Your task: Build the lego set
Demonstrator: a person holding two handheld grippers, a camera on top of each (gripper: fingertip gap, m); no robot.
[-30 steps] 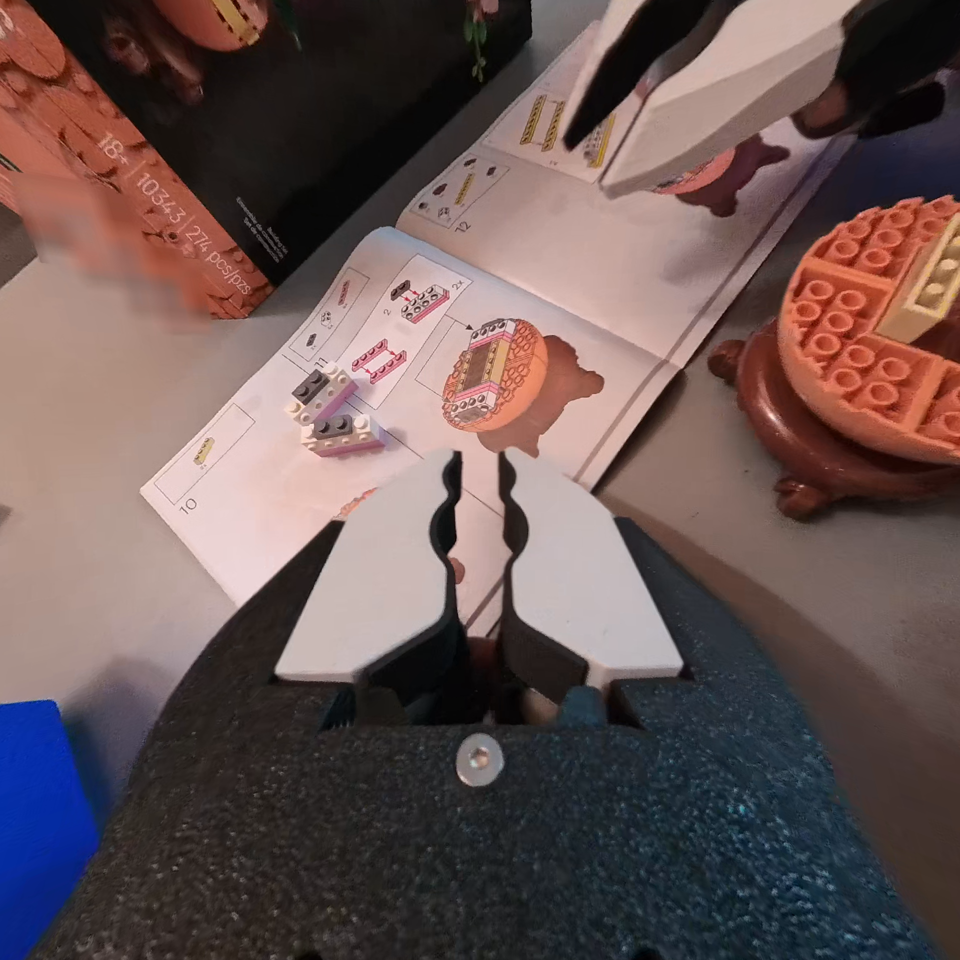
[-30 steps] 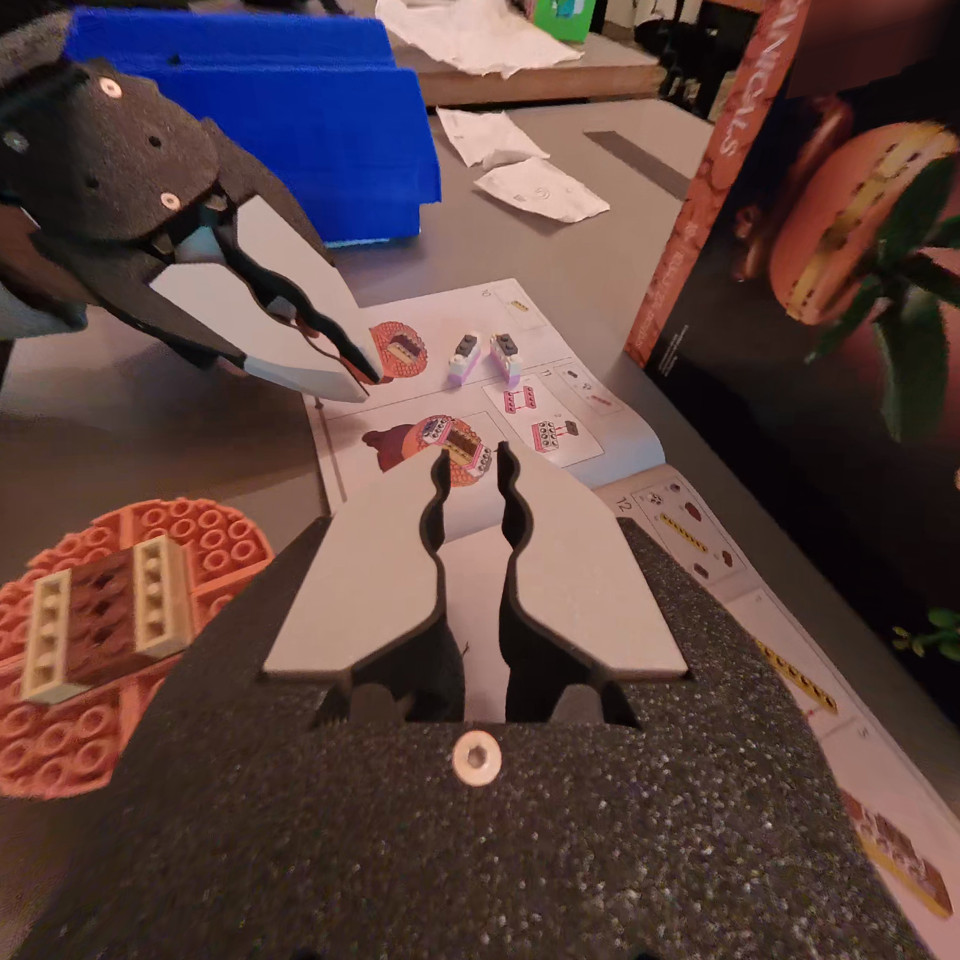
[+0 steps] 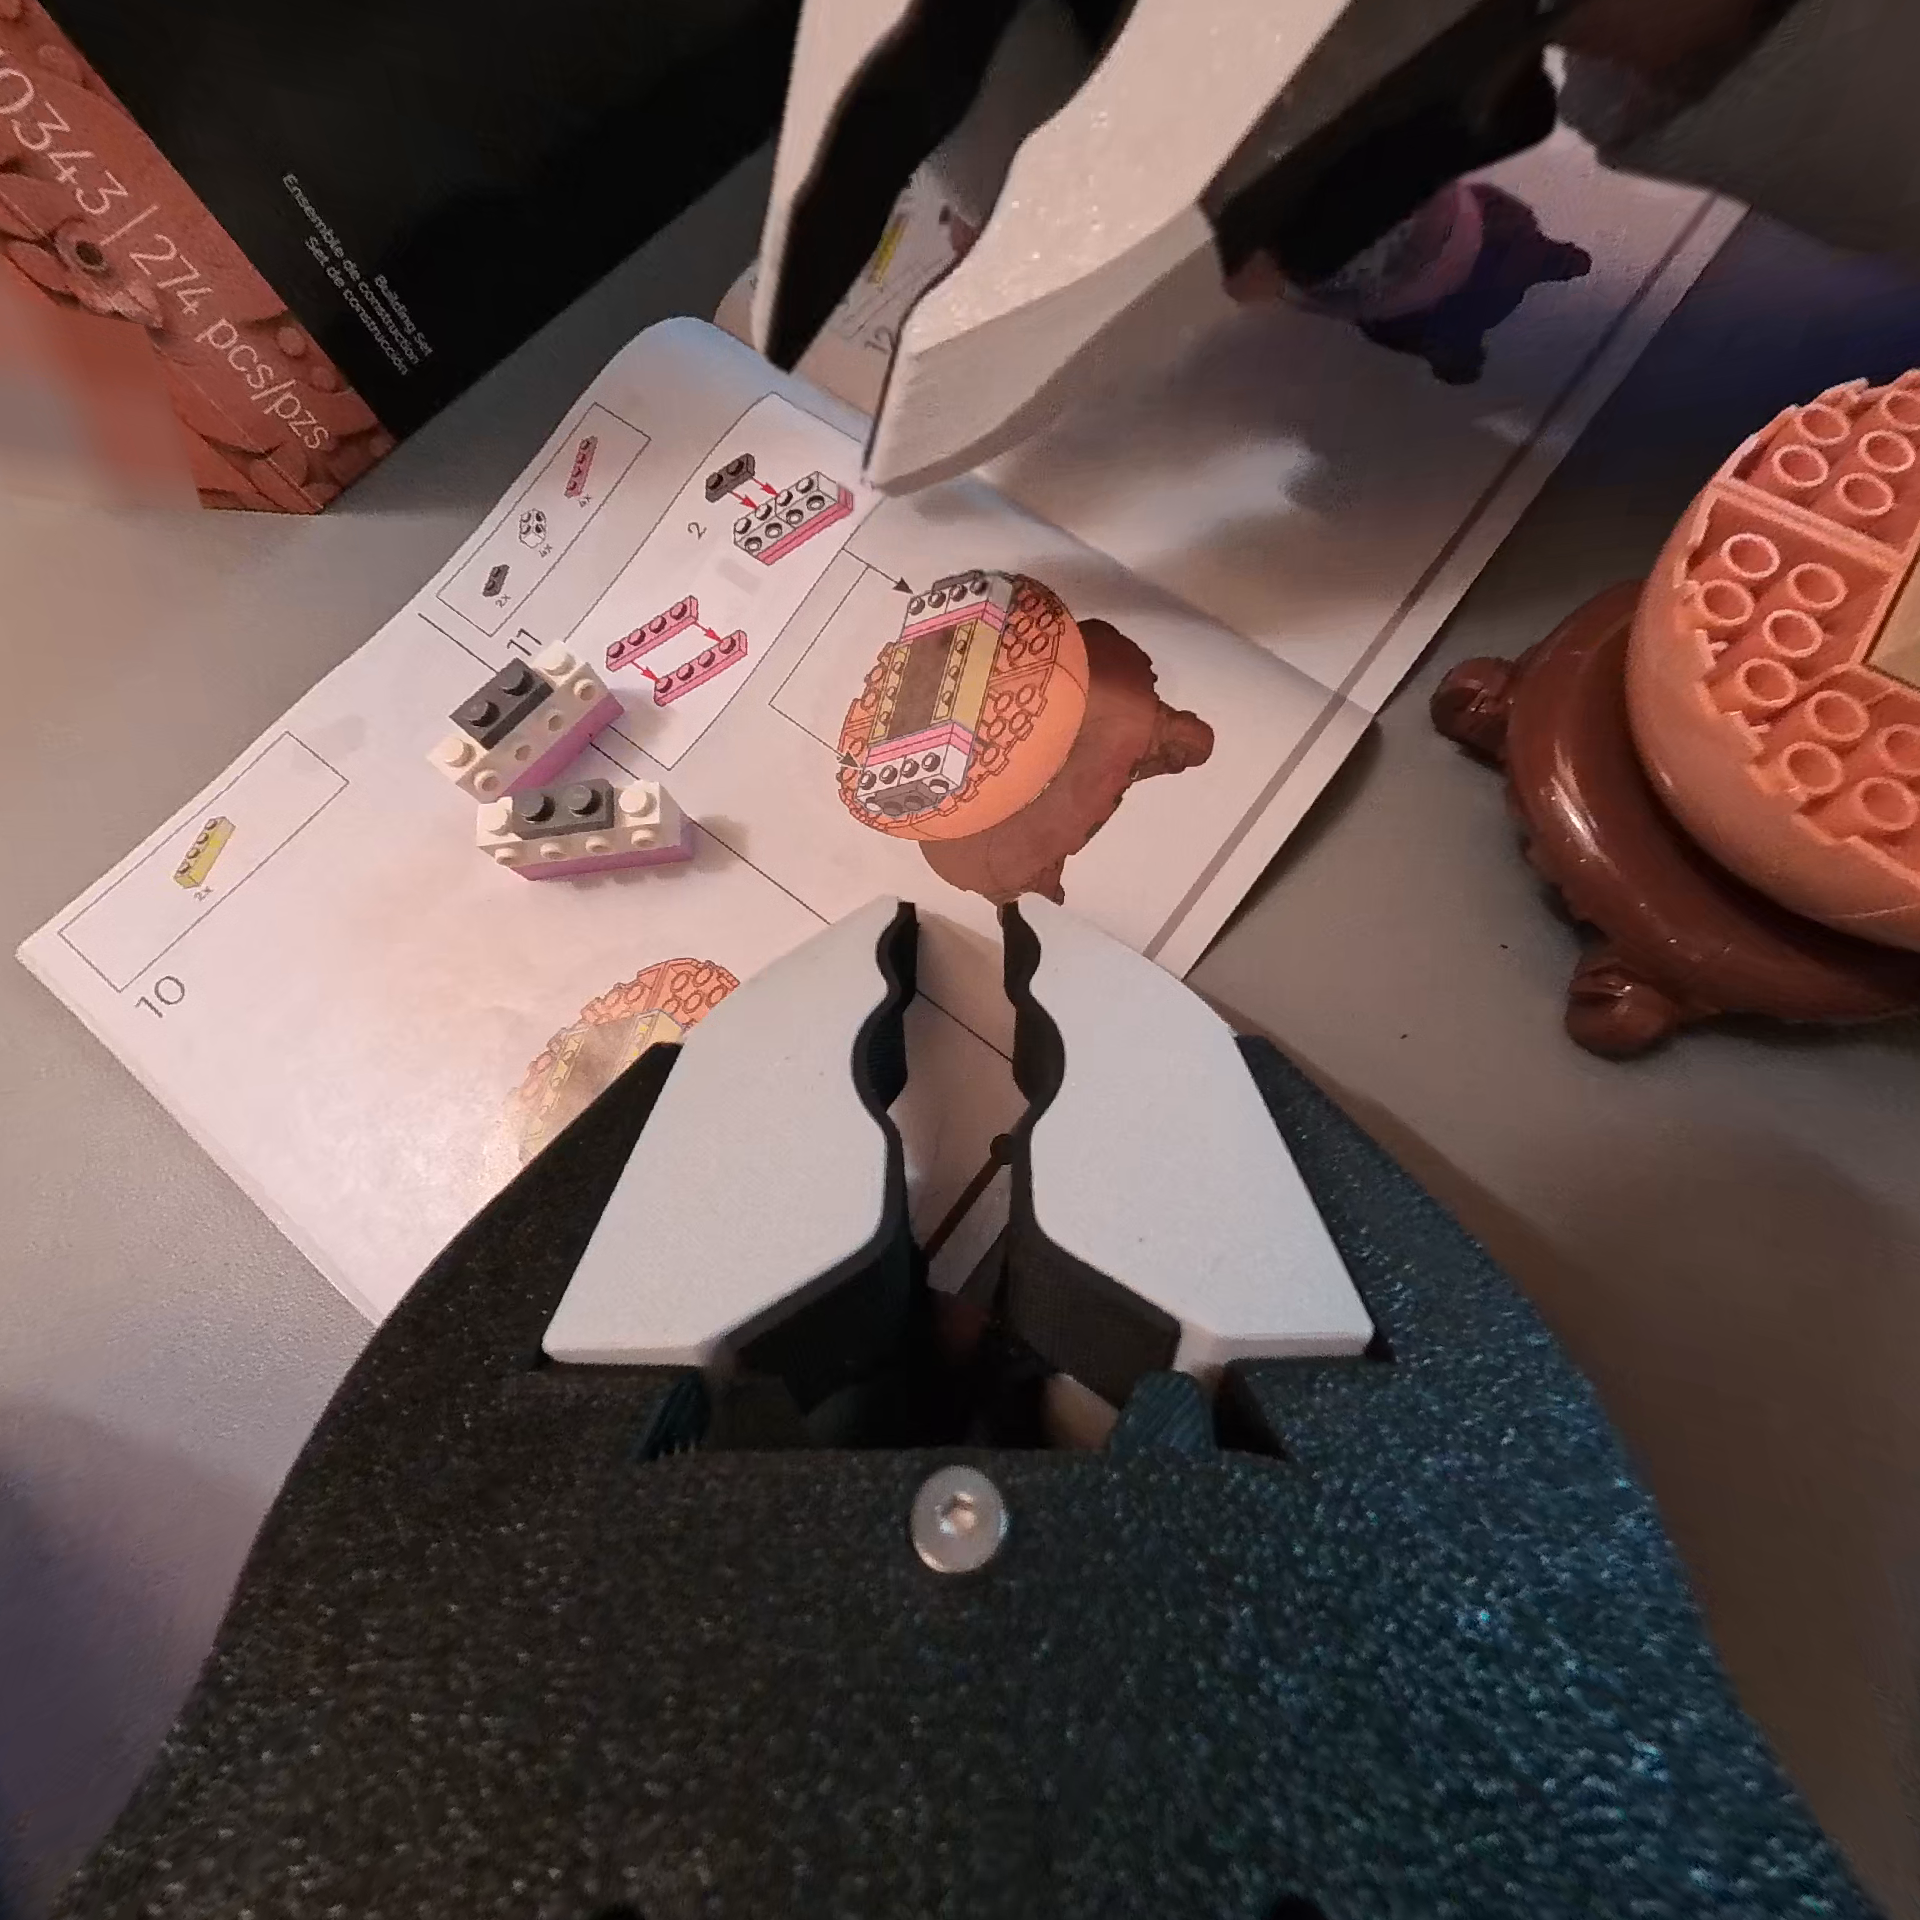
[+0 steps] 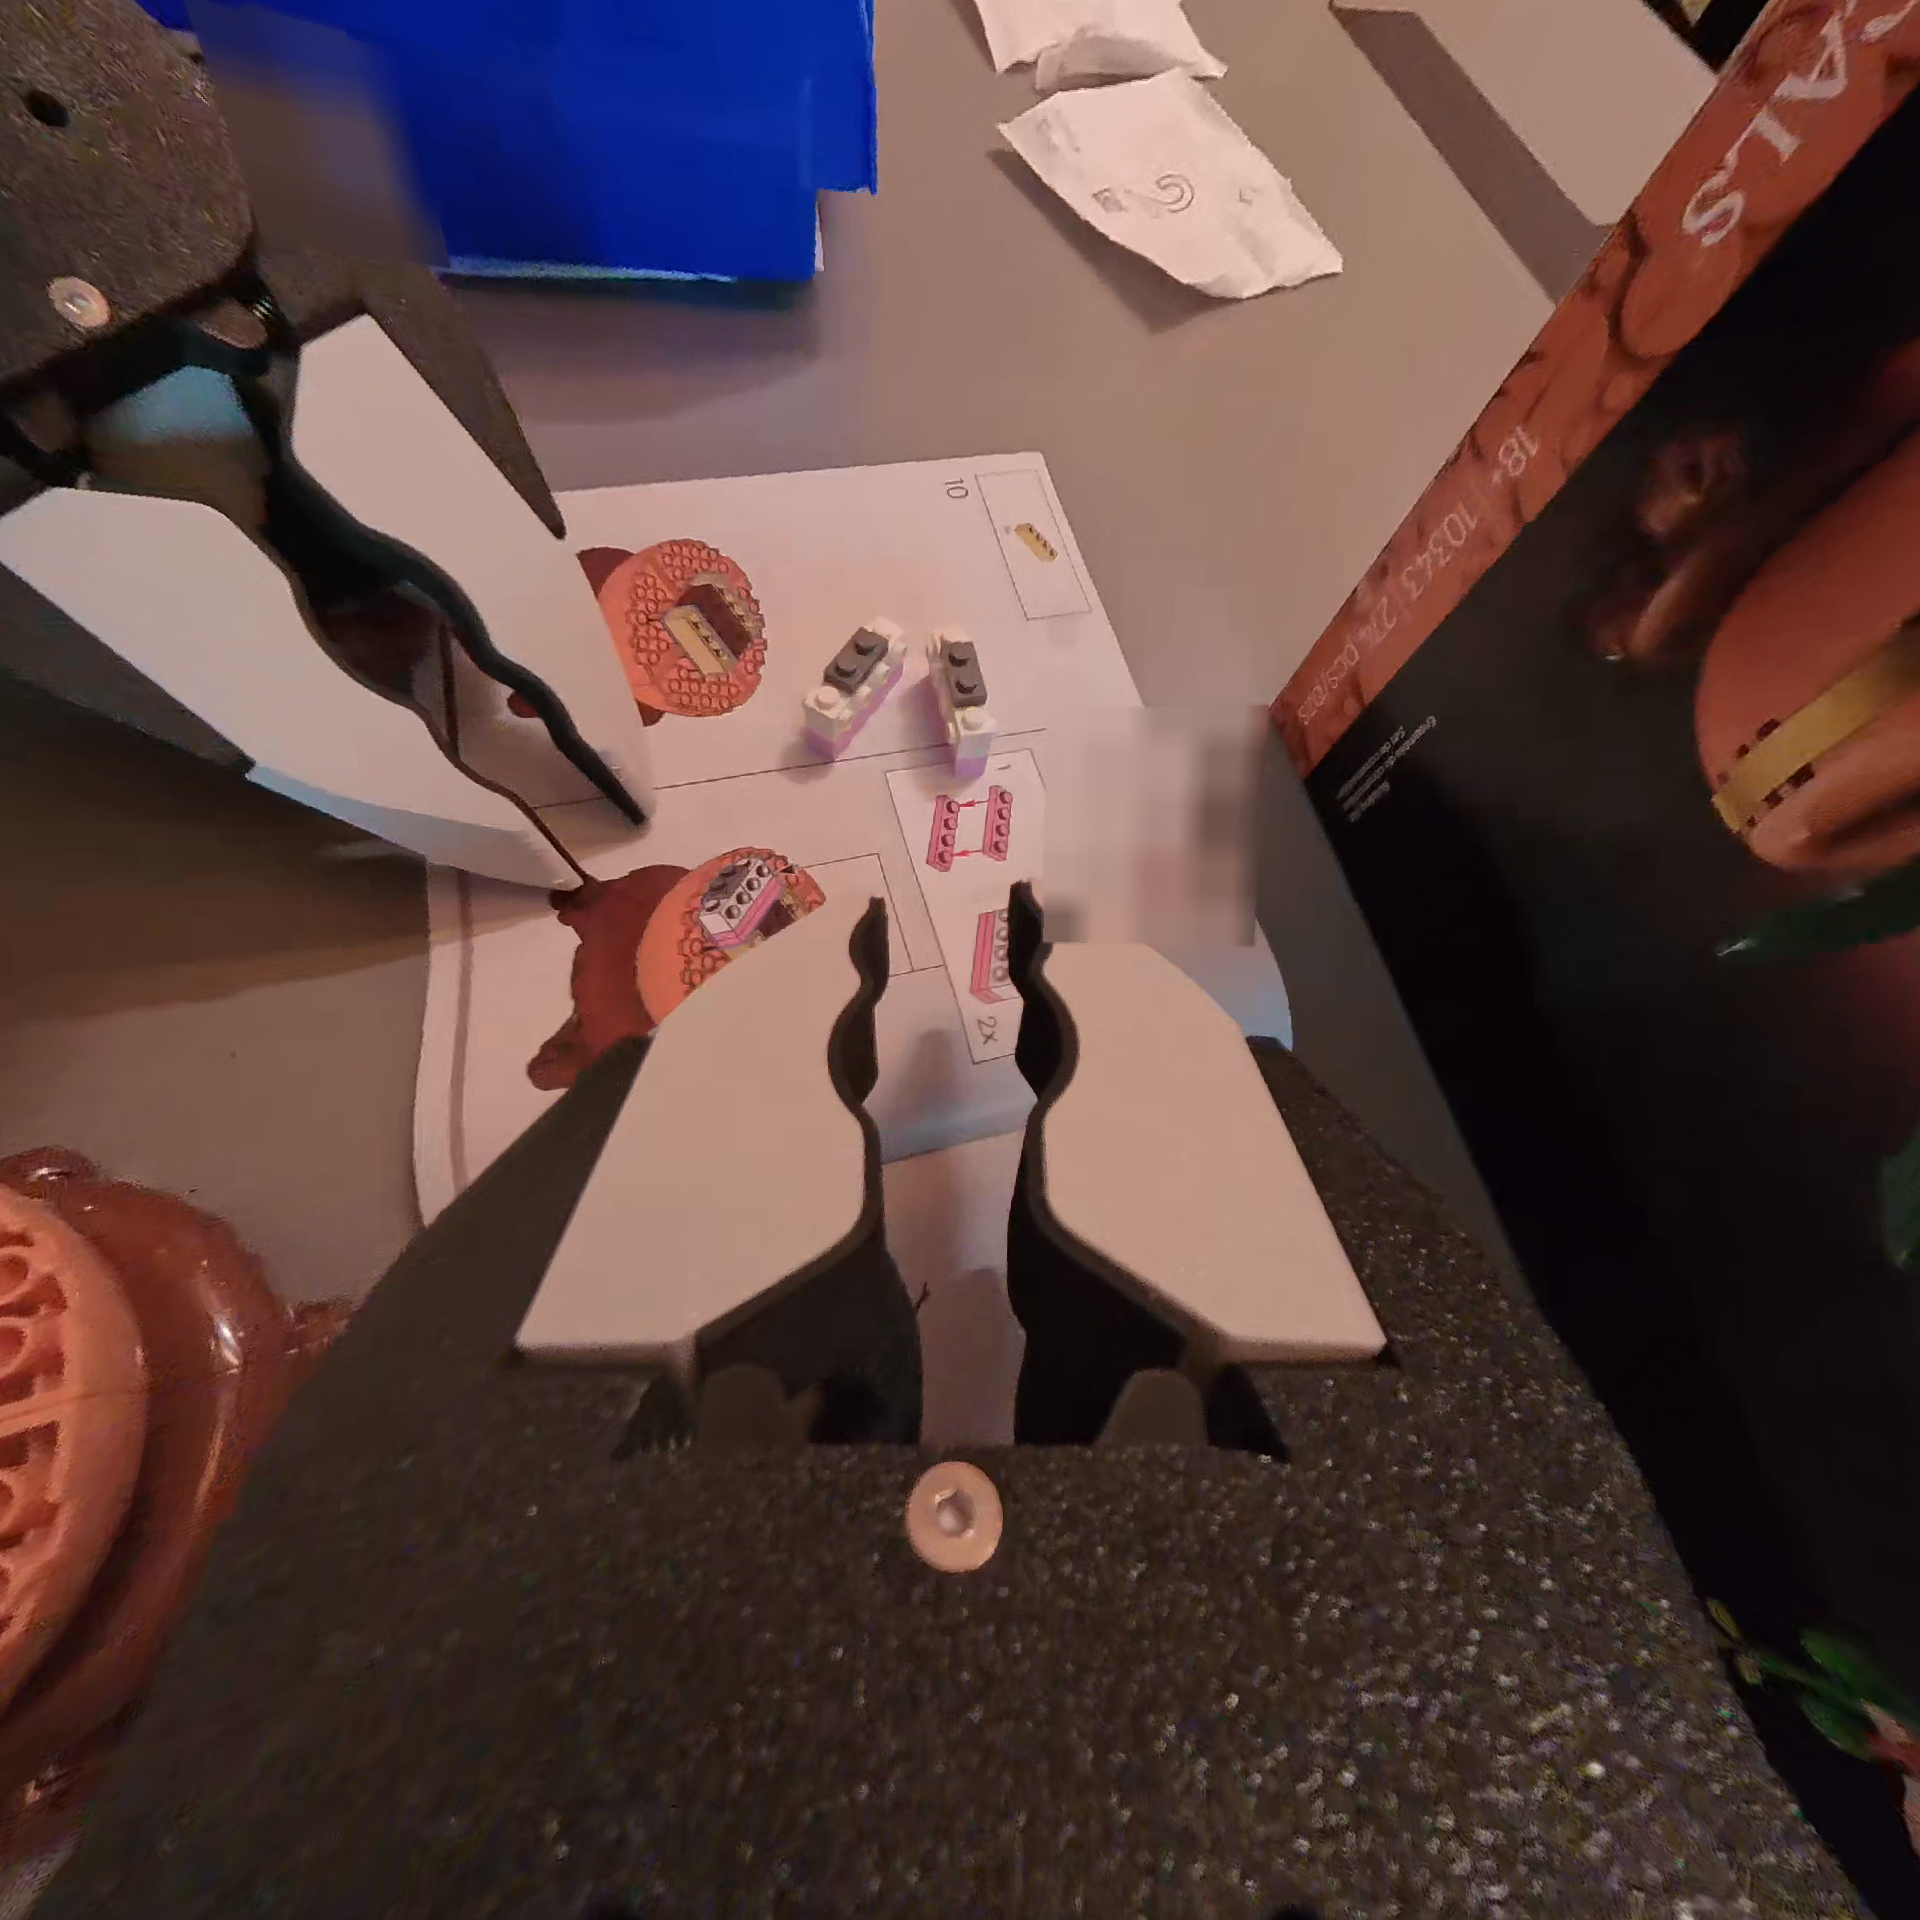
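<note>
**Two small brick stacks wait on the open booklet, both tongs empty**

The set's box (image 4: 1621, 831) stands on the grey table (image 3: 156, 1195), at the right in the right wrist view. The instruction booklet (image 3: 343, 966) lies open beside it. To the right in the left wrist view sits the round salmon model on its brown stand (image 3: 1621, 831), only partly built by the look of it.

On the booklet's page lie two small sub-assemblies (image 3: 525, 722) (image 3: 584, 831), each a grey plate on white over lilac, just beside each other, not touching as far as I can tell. Their long axes run roughly left to right in the left wrist view, and mostly away from the camera in the right wrist view.

The left gripper (image 3: 956, 920) hovers low over the page with a narrow gap and nothing in it; the stacks lie ahead and to its left, near. The right gripper (image 4: 945, 899) is parted a little wider, also empty; the stacks are straight ahead, slightly farther. I judge the left better placed for the nearer stack, though its gap probably needs widening first.
</note>
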